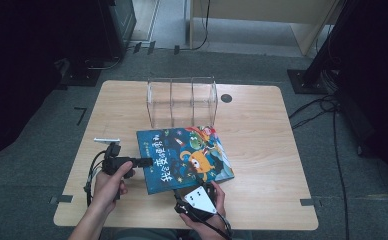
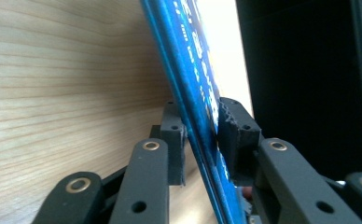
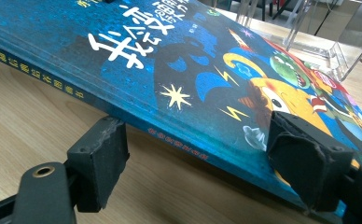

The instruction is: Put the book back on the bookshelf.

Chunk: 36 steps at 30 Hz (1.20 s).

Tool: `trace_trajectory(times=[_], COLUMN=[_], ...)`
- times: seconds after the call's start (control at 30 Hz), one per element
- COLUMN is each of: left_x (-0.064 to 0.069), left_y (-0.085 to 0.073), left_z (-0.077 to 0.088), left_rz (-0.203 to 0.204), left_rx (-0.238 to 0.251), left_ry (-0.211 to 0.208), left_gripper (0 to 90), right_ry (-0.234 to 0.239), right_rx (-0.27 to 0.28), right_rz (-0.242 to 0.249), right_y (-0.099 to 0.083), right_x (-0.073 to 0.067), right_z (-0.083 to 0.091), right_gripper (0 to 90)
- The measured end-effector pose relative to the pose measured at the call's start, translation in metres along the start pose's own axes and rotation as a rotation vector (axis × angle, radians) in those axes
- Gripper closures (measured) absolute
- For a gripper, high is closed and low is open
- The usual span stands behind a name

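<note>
Both grippers (image 1: 144, 162) (image 1: 206, 189) straddle the blue book's (image 1: 182, 157) edges.

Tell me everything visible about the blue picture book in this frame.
The book is a thin hardcover with a dark blue cover showing white characters, stars, lightning bolts and an orange cartoon creature. It is closed, cover up, angled on the wooden table just before the clear acrylic rack. The left gripper clamps its left edge; the right gripper straddles its near edge, jaws apart, that edge raised off the table.
</note>
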<state>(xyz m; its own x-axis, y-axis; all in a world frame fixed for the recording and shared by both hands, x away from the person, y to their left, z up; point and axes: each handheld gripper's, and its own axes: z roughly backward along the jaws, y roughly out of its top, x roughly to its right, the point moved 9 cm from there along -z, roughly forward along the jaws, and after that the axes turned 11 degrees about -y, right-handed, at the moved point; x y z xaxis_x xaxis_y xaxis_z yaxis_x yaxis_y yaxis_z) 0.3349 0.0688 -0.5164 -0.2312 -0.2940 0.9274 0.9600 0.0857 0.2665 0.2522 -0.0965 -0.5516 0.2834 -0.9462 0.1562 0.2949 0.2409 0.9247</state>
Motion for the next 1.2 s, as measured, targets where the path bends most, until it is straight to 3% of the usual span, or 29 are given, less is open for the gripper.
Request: trace_trajectory(times=[0.13,0.2,0.47,0.93,1.2], left_x=[0.004,0.006,0.016,0.029,0.041], left_y=[0.001,0.001,0.008,0.017,0.025], left_z=[0.001,0.001,0.008,0.026,0.039], left_rz=[0.012,0.013,0.015,-0.008,-0.032], left_rx=[-0.002,-0.009,0.003,-0.017,-0.032], left_ry=[-0.022,-0.027,-0.026,0.028,0.069], left_gripper=[76.1,76.6,78.1,78.2,78.5], right_ry=[0.010,0.038,0.040,0.015,-0.026], right_rx=[0.008,-0.008,-0.008,-0.025,-0.059], right_rz=[-0.006,-0.039,-0.061,-0.116,-0.149], right_y=[0.001,0.002,0.004,0.005,-0.002], right_x=[0.002,0.004,0.016,0.048,0.080], right_z=[0.001,0.002,0.005,0.005,0.003], right_gripper=[19.1,15.7,14.5,14.0,13.4])
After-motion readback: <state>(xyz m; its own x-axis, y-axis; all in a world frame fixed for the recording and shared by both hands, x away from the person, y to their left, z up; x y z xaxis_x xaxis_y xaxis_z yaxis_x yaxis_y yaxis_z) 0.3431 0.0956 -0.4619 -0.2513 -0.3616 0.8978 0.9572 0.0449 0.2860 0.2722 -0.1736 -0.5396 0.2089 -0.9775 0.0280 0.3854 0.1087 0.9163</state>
